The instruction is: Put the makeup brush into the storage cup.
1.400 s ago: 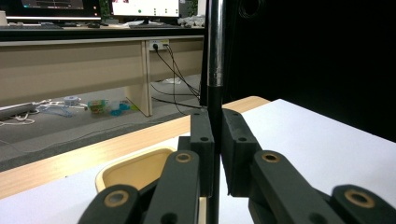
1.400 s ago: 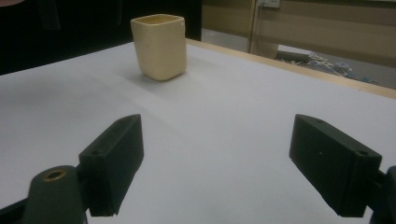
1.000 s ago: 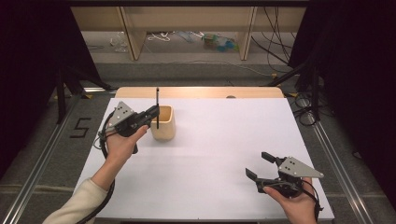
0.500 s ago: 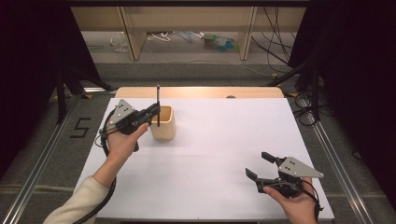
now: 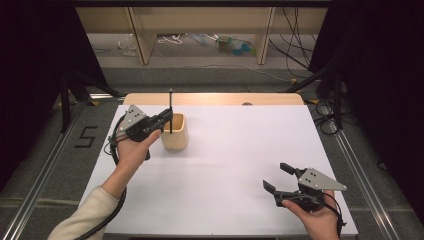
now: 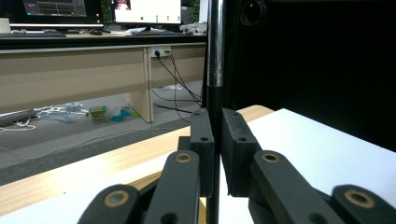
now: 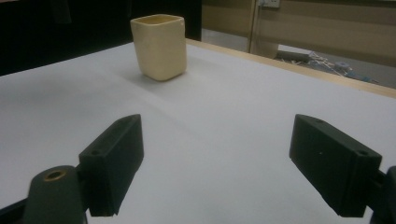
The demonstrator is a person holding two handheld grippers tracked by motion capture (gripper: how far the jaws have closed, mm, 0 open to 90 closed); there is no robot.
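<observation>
Left hand-held gripper [image 5: 167,118] clamps a thin black rod [image 5: 170,112] upright, its lower end inside the cream cup [image 5: 174,133] at the desk's [image 5: 240,150] far left. Right hand-held gripper [image 5: 277,178], jaws wide and empty, hovers near the front right edge.

A thin dark rod [image 5: 170,111] with a metal upper section stands upright, its lower end inside a cream, square-sided cup [image 5: 175,135]. The open-topped cup stands upright on the white tabletop [image 5: 240,150], toward its far left part. The left gripper [image 5: 167,118] clamps the rod just above the cup's rim.
</observation>
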